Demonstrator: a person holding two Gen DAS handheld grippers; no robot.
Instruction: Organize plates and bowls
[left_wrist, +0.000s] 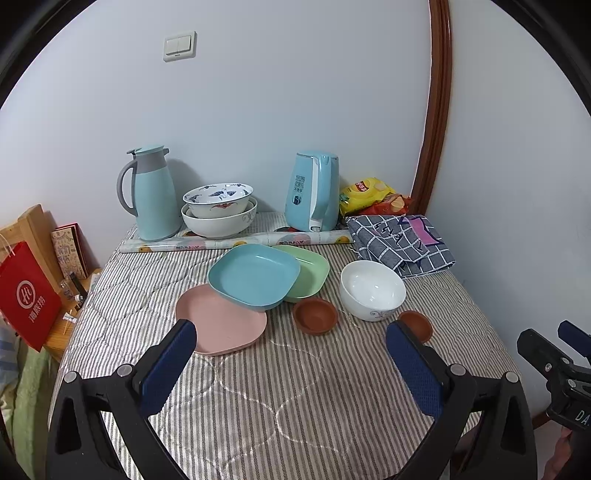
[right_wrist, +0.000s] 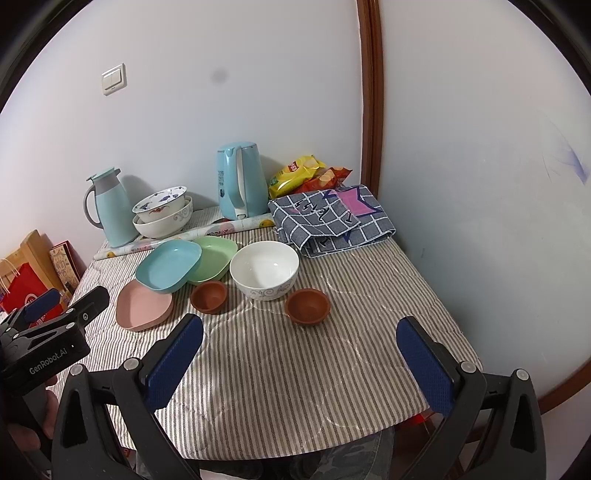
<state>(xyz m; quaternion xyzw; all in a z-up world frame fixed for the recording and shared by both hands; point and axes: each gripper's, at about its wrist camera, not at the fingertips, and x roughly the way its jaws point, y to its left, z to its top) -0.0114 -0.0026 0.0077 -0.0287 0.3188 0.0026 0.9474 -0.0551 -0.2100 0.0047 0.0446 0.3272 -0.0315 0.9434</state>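
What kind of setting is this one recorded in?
Probably a home room, not a lab: a cloth-covered table in a wall corner, with a thermos jug, electric kettle and snack bags.

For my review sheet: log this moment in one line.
left gripper: open, empty | right gripper: open, empty | plates: overlapping, untouched | white bowl: untouched

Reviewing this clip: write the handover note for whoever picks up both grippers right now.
Left gripper and right gripper: open, empty, above the near edge of the striped tablecloth.
Square plastic plates: blue plate rests across the pink plate and green plate.
White ceramic bowl stands between two small brown clay bowls.
Nothing sorted yet; all stacking remains.
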